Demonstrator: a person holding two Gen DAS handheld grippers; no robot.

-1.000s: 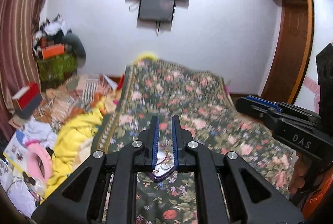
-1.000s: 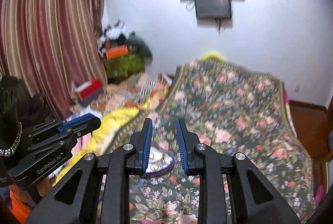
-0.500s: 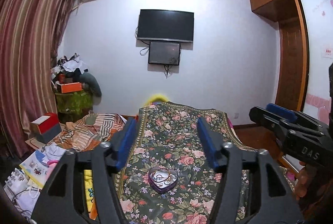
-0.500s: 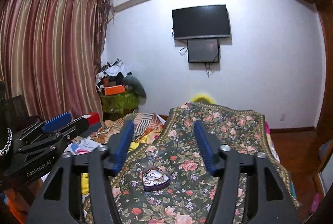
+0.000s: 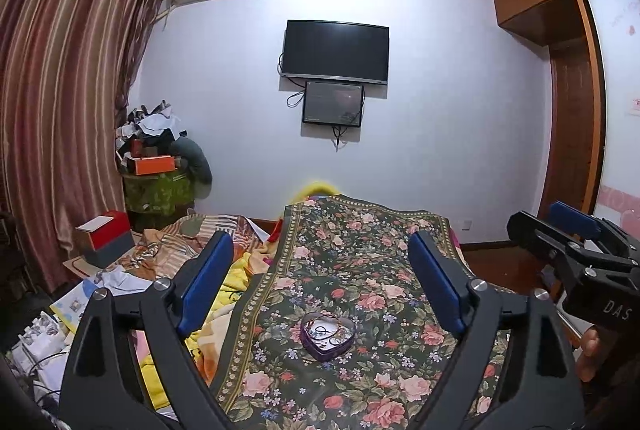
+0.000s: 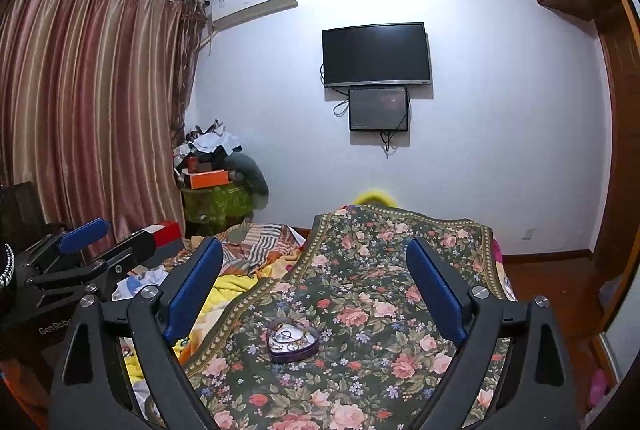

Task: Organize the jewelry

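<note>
The heart-shaped box (image 5: 327, 335) is sitting open on the flowered blanket (image 5: 360, 254), thin jewelry (image 5: 326, 330) lying inside it. The left gripper (image 5: 322, 284) is hanging above it, jaws spread wide, holding nothing. The right gripper (image 6: 314, 286) is gaping just as wide, empty too. Far off, a television (image 5: 335, 51) is hanging dark on the wall.

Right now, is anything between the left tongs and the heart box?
No. In the left wrist view only bare flowery blanket lies between the open left tongs and the heart box.
</note>
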